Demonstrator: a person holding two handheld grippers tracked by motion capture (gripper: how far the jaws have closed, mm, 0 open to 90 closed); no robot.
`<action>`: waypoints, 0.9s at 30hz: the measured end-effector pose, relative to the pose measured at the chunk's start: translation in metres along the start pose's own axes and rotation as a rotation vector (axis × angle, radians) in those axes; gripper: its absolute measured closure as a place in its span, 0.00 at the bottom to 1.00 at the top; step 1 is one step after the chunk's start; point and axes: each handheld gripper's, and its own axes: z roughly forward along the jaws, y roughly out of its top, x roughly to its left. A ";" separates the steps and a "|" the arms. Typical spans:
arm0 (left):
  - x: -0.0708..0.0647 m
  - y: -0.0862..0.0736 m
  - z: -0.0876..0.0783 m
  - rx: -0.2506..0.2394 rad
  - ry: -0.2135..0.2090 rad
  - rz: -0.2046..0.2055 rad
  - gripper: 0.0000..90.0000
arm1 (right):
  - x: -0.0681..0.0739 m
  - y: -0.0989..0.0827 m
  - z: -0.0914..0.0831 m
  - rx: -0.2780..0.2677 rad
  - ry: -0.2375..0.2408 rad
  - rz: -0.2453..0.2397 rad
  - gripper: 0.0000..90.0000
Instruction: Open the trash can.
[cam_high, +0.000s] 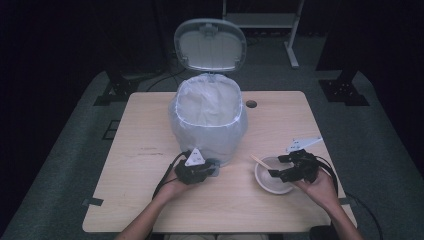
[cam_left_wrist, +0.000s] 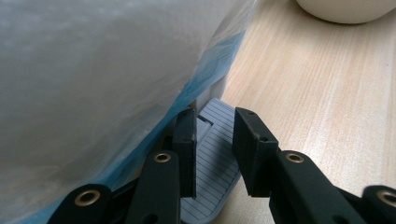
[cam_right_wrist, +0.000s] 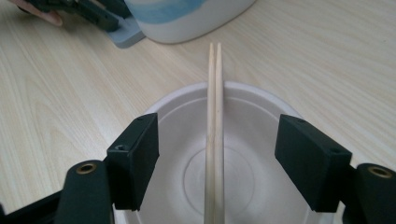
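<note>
While the high view looks down on the light wooden table (cam_high: 150, 200), a white pedal bin (cam_high: 210, 120) lined with a pale translucent bag stands at its middle, lid (cam_high: 210, 45) tipped up at the back. The left gripper (cam_high: 202, 170) sits at the bin's foot, on the grey pedal (cam_high: 214, 167). To the right a shallow white bowl (cam_high: 267, 182) rests on the table with a pair of pale wooden chopsticks (cam_high: 260, 161) jutting over its rim; the right gripper (cam_high: 280, 166) hovers over it.

From the left gripper view, the bag (cam_left_wrist: 93, 70) bulges over the blue-edged bin wall, and the ribbed grey pedal (cam_left_wrist: 212, 154) lies under the two jaws, which stand at their narrowest, a slim gap left between them, pressing down on the pedal rather than pinching it.

From the right gripper view, the chopsticks (cam_right_wrist: 214, 130) lie side by side, straight and unsplit, across the bowl (cam_right_wrist: 261, 116), running between the jaws, which stand wide apart and touch neither stick.
</note>
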 end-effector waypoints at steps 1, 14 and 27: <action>0.000 0.000 0.000 0.002 0.002 0.001 0.79 | 0.000 0.000 0.002 0.012 0.011 -0.003 0.34; 0.000 0.000 0.000 -0.002 0.001 -0.003 0.79 | -0.001 -0.003 0.014 0.114 0.017 -0.030 0.55; 0.000 0.000 0.000 -0.002 0.003 -0.007 0.79 | -0.006 -0.006 0.023 0.186 0.027 -0.019 0.87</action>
